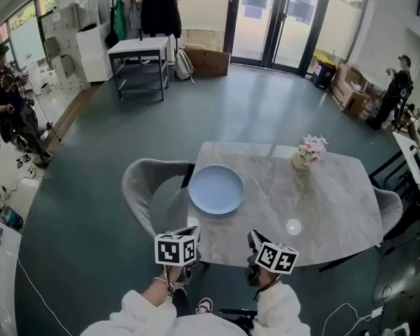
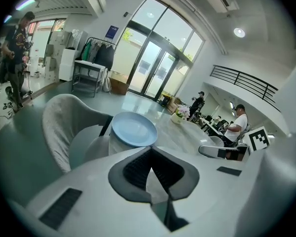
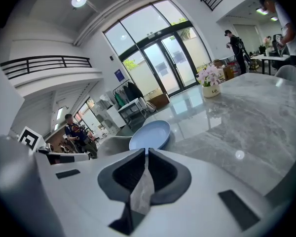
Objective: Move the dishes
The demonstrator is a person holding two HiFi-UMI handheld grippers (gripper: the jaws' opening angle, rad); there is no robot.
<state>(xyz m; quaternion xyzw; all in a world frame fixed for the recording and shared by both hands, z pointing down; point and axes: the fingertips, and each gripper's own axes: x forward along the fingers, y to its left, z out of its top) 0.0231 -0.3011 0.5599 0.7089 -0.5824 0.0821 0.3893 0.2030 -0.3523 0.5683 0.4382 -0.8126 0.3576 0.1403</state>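
A pale blue plate (image 1: 216, 190) lies empty on the left part of the marble table (image 1: 322, 208). In the left gripper view the plate (image 2: 134, 129) sits just beyond my left gripper (image 2: 150, 150), whose jaws meet at the tips with nothing between them. My right gripper (image 3: 145, 152) points at the plate (image 3: 150, 135) from its right; its jaws stand a thin slit apart, empty. Both grippers hover at the table's near edge, left gripper (image 1: 193, 232) and right gripper (image 1: 253, 241), short of the plate.
A small vase of pink flowers (image 1: 308, 151) stands at the table's far side. A grey chair (image 1: 143, 187) is tucked in at the left beside the plate, another chair (image 1: 390, 203) at the right end. A person (image 1: 7, 107) stands far left, another person (image 1: 397, 86) far right.
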